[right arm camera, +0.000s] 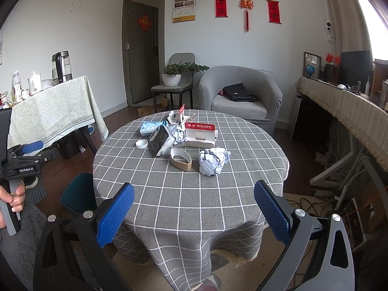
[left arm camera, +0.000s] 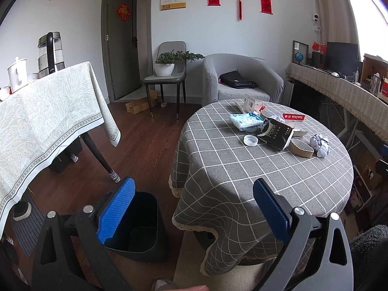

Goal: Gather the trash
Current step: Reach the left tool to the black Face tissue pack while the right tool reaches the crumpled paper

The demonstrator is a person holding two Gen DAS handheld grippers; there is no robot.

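Trash lies on the round table's grey checked cloth [right arm camera: 189, 194]: a crumpled paper ball [right arm camera: 213, 161], a cardboard ring [right arm camera: 180, 161], a white lid [right arm camera: 141, 143], a black tissue pack [right arm camera: 161, 140], a red-and-white SanDisk box [right arm camera: 200, 134] and a blue wipes pack [right arm camera: 150, 127]. The pile shows in the left wrist view too, with the paper ball [left arm camera: 320, 144] at its right. A dark bin [left arm camera: 138, 225] stands on the floor left of the table. My left gripper [left arm camera: 194, 208] is open and empty above bin and table edge. My right gripper [right arm camera: 194, 213] is open and empty over the table's near edge.
A table with a pale patterned cloth [left arm camera: 43, 121] carries a kettle [left arm camera: 51, 53] and mug at left. A grey armchair [right arm camera: 242, 94] with a black bag and a chair with a potted plant [right arm camera: 173, 75] stand behind. A long cluttered shelf [right arm camera: 344, 106] runs at right, cables below.
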